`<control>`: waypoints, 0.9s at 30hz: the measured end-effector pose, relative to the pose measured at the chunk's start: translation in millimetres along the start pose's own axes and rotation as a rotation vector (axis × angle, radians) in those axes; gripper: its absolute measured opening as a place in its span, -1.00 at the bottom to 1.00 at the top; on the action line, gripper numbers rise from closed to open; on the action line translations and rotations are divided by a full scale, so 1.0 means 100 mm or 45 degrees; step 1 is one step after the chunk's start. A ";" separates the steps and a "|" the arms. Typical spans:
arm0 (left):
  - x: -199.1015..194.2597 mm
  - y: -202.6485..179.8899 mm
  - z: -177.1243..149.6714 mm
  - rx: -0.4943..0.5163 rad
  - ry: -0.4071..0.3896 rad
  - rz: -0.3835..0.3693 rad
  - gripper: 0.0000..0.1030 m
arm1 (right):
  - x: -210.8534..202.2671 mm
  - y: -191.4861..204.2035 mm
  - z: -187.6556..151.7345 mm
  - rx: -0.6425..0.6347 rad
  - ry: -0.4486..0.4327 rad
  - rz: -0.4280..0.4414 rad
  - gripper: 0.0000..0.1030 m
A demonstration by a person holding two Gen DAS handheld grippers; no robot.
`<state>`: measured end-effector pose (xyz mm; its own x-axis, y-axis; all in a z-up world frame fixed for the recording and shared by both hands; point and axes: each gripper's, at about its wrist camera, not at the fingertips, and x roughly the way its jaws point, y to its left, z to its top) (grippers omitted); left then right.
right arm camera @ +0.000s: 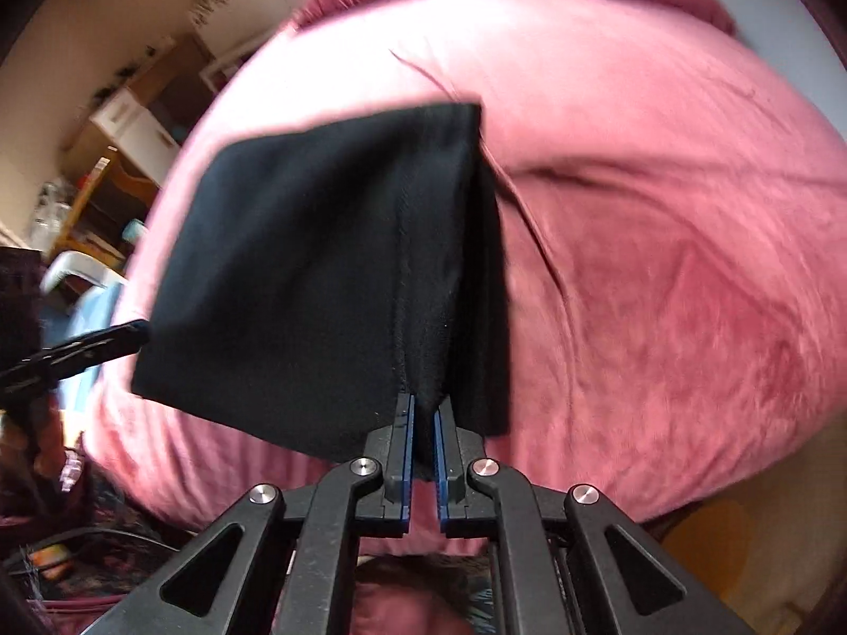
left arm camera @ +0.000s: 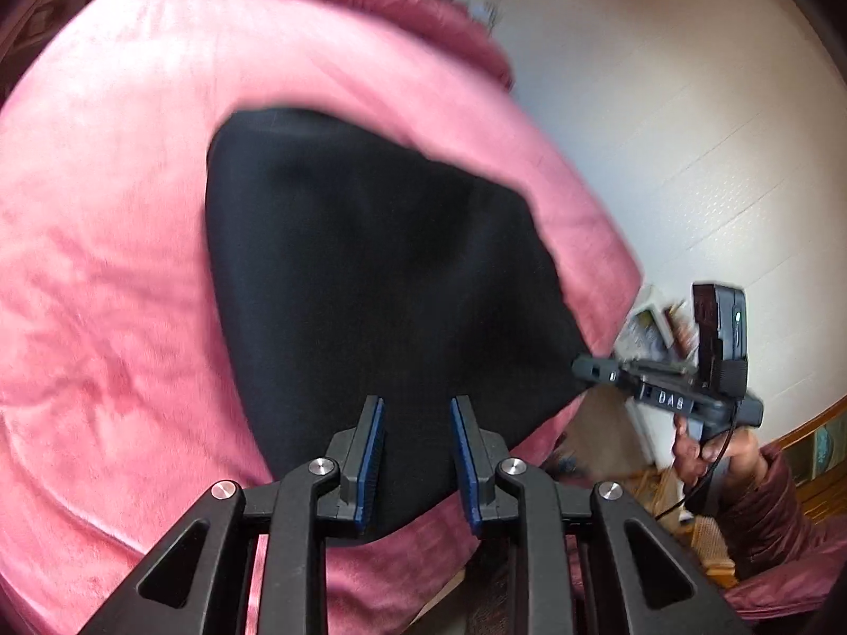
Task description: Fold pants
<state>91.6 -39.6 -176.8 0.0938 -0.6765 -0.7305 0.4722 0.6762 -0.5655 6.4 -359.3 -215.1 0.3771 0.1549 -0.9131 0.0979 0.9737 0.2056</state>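
Hanging pants [right arm camera: 317,275] run lengthwise between tools.

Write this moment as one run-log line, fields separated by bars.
step: folding | left gripper: open over black fabric pants | right gripper: shut on pants corner | surface: pink velvet blanket

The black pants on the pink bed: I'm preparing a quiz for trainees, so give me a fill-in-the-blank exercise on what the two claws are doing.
1. The right claw is shut on a corner of the ____ pants.
2. The left claw stands ____, fabric between its fingers unpinched.
3. The pants lie over a ____ blanket.

Missing words: black; open; pink
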 end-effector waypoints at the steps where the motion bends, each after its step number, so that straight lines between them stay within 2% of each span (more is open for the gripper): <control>1: 0.07 0.01 -0.02 -0.002 0.028 0.004 -0.51 | 0.07 -0.03 -0.01 0.017 0.016 -0.005 -0.89; 6: 0.08 -0.01 0.01 -0.001 0.016 0.028 -0.51 | 0.01 -0.06 -0.01 0.028 0.002 0.022 -0.86; 8: -0.04 -0.05 0.06 0.021 -0.040 0.013 -0.50 | -0.11 -0.08 0.02 0.042 -0.002 0.055 -0.73; 11: -0.17 -0.06 0.16 0.029 -0.118 0.011 -0.45 | -0.32 -0.07 0.12 0.036 -0.077 0.035 -0.65; 15: -0.30 -0.02 0.37 0.007 -0.209 0.065 -0.43 | -0.47 0.09 0.36 0.026 -0.190 0.066 -0.61; 16: -0.30 -0.01 0.43 -0.001 -0.222 0.083 -0.43 | -0.47 0.14 0.44 0.021 -0.208 0.068 -0.53; 18: -0.26 -0.02 0.52 -0.009 -0.239 0.109 -0.43 | -0.40 0.24 0.60 0.018 -0.217 0.086 -0.44; 23: -0.16 -0.04 0.75 -0.042 -0.249 0.206 -0.42 | -0.25 0.45 0.89 0.033 -0.222 0.081 -0.41; 27: 0.00 0.00 0.86 -0.074 -0.229 0.316 -0.42 | -0.06 0.50 0.98 0.041 -0.173 -0.055 -0.28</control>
<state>167.3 -64.3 -143.7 0.3560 -0.5258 -0.7725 0.3650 0.8392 -0.4031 98.9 -328.0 -164.5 0.4927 0.0873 -0.8658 0.1453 0.9728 0.1807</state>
